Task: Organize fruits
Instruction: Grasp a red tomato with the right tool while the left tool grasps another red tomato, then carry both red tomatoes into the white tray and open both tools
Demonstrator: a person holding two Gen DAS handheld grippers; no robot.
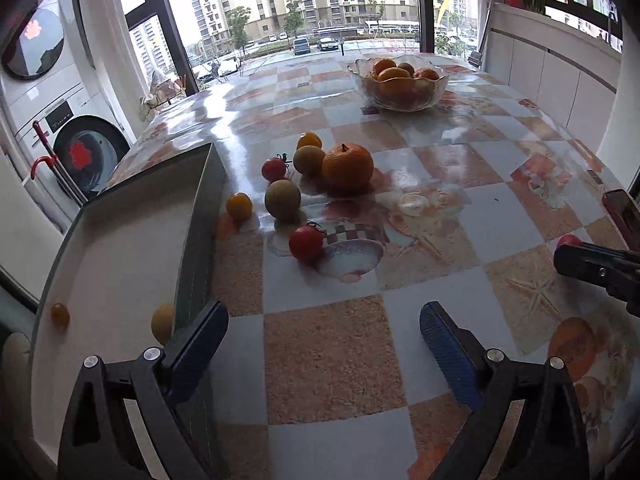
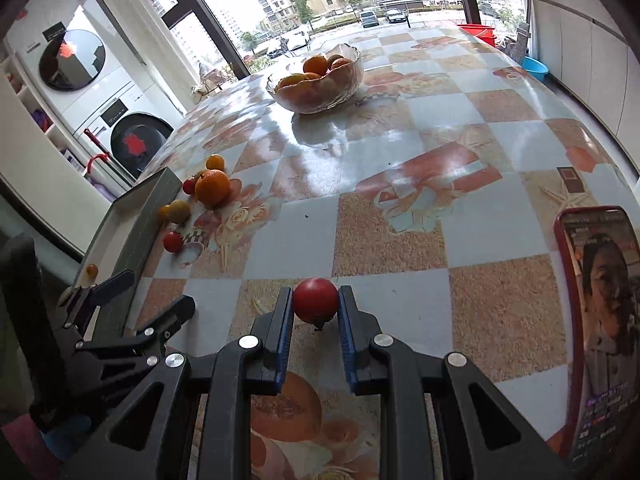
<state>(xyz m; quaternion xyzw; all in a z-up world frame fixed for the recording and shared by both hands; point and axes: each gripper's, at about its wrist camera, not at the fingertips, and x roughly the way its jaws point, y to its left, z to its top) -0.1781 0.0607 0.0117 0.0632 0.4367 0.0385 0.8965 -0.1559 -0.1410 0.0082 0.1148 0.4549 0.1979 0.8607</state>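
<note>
My right gripper is shut on a red tomato, held just above the table; it also shows at the right edge of the left wrist view. My left gripper is open and empty beside a grey tray that holds two small yellow fruits. Loose fruit lies by the tray: a large orange, two greenish fruits, two red tomatoes and small yellow ones. A glass bowl of oranges stands at the far side.
A phone in a red case lies at the table's right edge. The table has a glossy checkered cloth. Washing machines stand left of the table, and white cabinets run along the right wall.
</note>
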